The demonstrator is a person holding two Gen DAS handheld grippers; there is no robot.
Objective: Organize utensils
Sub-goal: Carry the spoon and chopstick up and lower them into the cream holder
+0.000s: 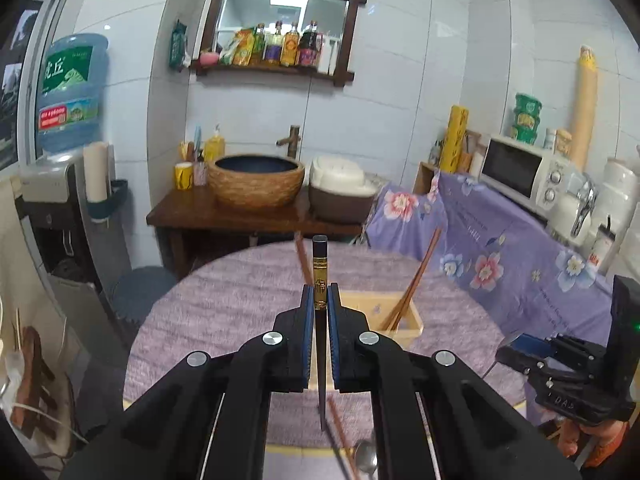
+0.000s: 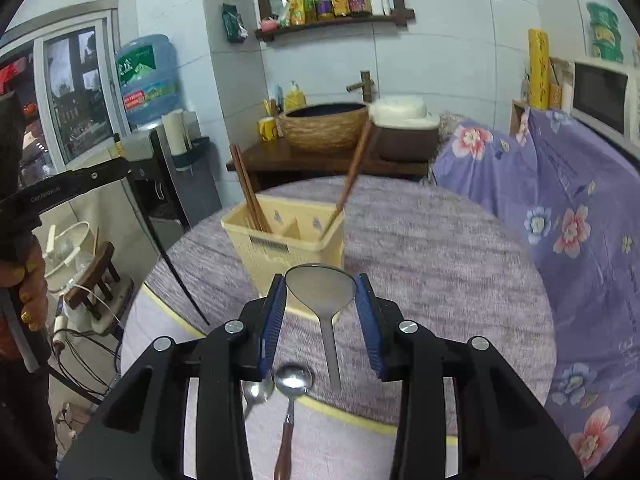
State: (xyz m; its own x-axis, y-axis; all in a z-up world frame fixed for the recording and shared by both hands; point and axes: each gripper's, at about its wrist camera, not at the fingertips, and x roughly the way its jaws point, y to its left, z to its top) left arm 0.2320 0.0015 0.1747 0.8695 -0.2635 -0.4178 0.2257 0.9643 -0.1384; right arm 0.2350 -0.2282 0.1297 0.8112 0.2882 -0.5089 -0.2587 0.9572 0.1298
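Two grippers are mine, one in each hand. My left gripper (image 1: 319, 300) is clenched on one dark chopstick (image 1: 319, 268) with a gold band, its top standing up past my fingertips and its thin end hanging below them. My right gripper (image 2: 321, 300) grips one large metal spoon (image 2: 320, 286) by the bowl, pads pressing its two edges, handle hanging down. One cream utensil holder (image 2: 288, 244) stands on the round purple-covered table (image 2: 420, 248), just beyond my right fingertips; I count three brown chopsticks (image 2: 250, 192) in it, two leaning together at its left end, one tilted at the right. Two smaller spoons (image 2: 294, 380) lie side by side on the table beneath my right gripper. Both grippers are held above the table and point forward and somewhat down.
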